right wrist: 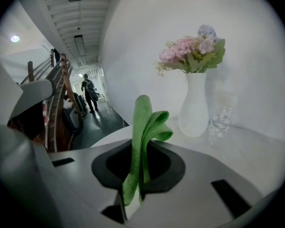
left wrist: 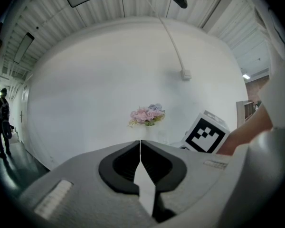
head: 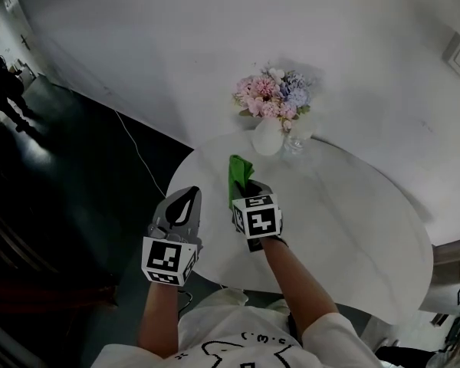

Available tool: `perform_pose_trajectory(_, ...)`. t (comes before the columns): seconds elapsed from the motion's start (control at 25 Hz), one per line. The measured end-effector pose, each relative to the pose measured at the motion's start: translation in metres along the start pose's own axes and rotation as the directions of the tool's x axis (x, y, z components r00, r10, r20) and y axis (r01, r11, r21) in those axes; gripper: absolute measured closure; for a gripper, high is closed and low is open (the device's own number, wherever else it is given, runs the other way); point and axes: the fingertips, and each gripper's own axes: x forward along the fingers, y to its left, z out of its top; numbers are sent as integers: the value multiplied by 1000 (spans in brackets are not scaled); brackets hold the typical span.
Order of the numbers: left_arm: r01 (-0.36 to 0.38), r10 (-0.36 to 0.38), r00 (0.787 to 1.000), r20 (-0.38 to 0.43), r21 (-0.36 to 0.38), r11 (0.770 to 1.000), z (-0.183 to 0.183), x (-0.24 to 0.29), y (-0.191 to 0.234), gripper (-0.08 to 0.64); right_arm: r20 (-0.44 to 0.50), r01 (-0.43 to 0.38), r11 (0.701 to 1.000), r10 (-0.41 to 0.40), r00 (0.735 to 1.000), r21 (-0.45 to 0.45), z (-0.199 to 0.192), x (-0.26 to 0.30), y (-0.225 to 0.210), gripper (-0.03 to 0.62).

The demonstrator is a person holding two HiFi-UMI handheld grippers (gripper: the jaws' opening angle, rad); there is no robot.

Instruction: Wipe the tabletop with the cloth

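Observation:
A green cloth [head: 239,176] [right wrist: 143,141] is pinched between the jaws of my right gripper [head: 249,184] [right wrist: 141,148], which is shut on it above the left part of the round white tabletop [head: 345,228]. The cloth folds upward out of the jaws and hangs clear of the surface in the right gripper view. My left gripper [head: 185,202] [left wrist: 140,146] is shut with nothing in it, over the table's left edge beside the right one.
A white vase of pink and blue flowers [head: 270,113] [right wrist: 194,80] and a clear glass [head: 295,139] [right wrist: 222,118] stand at the table's far side by the white wall. A dark floor [head: 77,190] lies left, with a person [head: 4,83] far off.

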Motion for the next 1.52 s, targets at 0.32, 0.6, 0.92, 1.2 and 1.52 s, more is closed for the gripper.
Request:
perform_pose_trajectory(0.32, -48, 48, 999, -4, -15, 999, -4, -6, 22, 541, -72, -107, 994, 107, 992, 1, 2, 48, 41, 548)
perform_pose_trajectory(0.6, -107, 106, 994, -29, -25, 994, -15, -17, 46, 541, -148, -130, 990, 136, 980, 48, -2, 85, 51, 548)
perform_pose_trajectory(0.92, -189, 186, 981, -62, -37, 981, -32, -44, 77, 541, -212, -146, 985, 162, 964, 88, -6, 120, 67, 548)
perform_pose_trajectory(1.2, -231, 225, 969, -99, -45, 972, -49, -62, 89, 541, -250, -173, 977, 200, 947, 126, -12, 144, 85, 548)
perform_pose_trajectory(1.52, -230, 225, 968, -111, -42, 972, -52, -62, 90, 541, -322, -97, 995, 99, 942, 22, -33, 146, 73, 548)
